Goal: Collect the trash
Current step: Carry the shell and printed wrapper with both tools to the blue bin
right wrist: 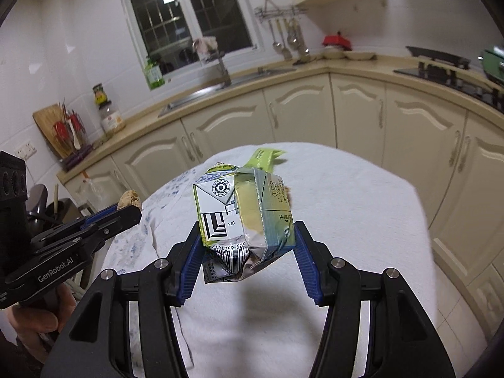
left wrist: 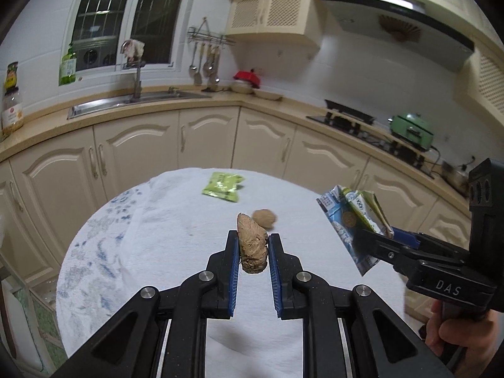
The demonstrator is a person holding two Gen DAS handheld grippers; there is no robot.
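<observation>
white-clothed round table (left wrist: 176, 283), cream kitchen cabinets (left wrist: 135, 154)

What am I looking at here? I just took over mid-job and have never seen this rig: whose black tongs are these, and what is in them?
There is no robot arm. A person holds two handheld grippers, each with a camera looking forward along its jaws. The left camera shows the left gripper shut on a brown crumpled lump, with the right gripper off to the side. The right camera shows the right gripper clamped on a crushed drink carton. Below is a table with a white cloth. On it lie a green packet and a second brown lump.
</observation>
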